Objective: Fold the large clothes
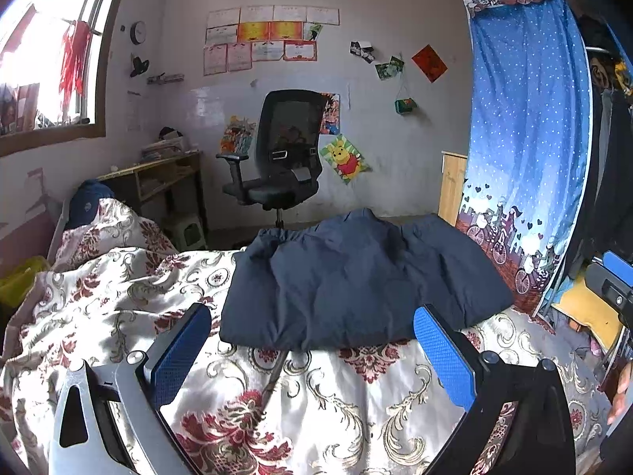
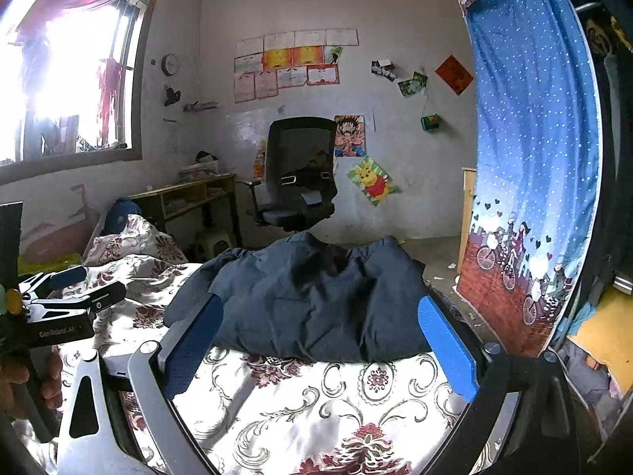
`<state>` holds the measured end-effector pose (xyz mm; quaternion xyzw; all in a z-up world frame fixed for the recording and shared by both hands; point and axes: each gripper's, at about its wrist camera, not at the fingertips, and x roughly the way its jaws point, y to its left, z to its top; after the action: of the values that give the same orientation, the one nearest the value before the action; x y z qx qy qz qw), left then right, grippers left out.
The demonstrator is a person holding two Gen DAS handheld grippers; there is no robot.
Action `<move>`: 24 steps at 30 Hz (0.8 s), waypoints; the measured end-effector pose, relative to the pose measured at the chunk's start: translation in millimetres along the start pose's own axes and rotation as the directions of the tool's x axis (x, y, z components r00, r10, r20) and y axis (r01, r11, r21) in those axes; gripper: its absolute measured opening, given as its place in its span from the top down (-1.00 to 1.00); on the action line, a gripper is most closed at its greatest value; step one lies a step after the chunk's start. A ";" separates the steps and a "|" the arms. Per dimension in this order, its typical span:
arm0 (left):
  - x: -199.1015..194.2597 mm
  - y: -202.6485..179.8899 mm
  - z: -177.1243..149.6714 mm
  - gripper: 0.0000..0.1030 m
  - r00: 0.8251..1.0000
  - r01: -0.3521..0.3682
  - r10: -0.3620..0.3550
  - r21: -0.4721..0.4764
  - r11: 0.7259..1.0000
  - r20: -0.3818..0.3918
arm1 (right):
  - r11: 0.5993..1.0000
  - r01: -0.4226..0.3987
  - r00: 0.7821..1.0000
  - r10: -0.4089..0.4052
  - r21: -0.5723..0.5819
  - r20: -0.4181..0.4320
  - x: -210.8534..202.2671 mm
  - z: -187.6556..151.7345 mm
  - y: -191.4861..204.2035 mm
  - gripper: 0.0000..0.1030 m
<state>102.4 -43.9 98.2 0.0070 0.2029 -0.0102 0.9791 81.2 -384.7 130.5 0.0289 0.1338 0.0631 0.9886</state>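
A dark navy padded garment (image 1: 356,281) lies folded in a thick bundle on the floral bedspread (image 1: 316,396), at the far side of the bed. It also shows in the right wrist view (image 2: 316,301). My left gripper (image 1: 312,340) is open and empty, hovering just short of the garment's near edge. My right gripper (image 2: 320,328) is open and empty, its fingertips at the garment's near edge, one on each side. The left gripper's body (image 2: 59,308) shows at the left of the right wrist view.
A black office chair (image 1: 277,158) stands beyond the bed by the wall. A wooden desk (image 1: 158,178) is at the back left, with a small stool (image 1: 190,231) below. A blue dotted curtain (image 1: 526,138) hangs at the right. A floral pillow (image 1: 114,229) lies at the left.
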 end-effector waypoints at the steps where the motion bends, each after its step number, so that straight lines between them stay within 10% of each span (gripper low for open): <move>1: -0.2 0.1 -2.9 -1.00 1.000 -0.005 0.005 0.000 1.000 -0.002 | 1.000 0.004 1.000 -0.004 -0.003 0.002 -1.0 -2.3 0.1 -0.95; 24: 2.3 5.1 -57.5 -1.00 0.998 -0.045 0.045 0.006 0.999 -0.048 | 0.998 0.003 1.000 -0.004 -0.065 -0.016 4.2 -61.1 1.0 -0.97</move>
<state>81.8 -37.8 44.5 0.0140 0.2261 0.0115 0.9739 68.7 -380.7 70.6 -0.0040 0.1395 0.0656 0.9880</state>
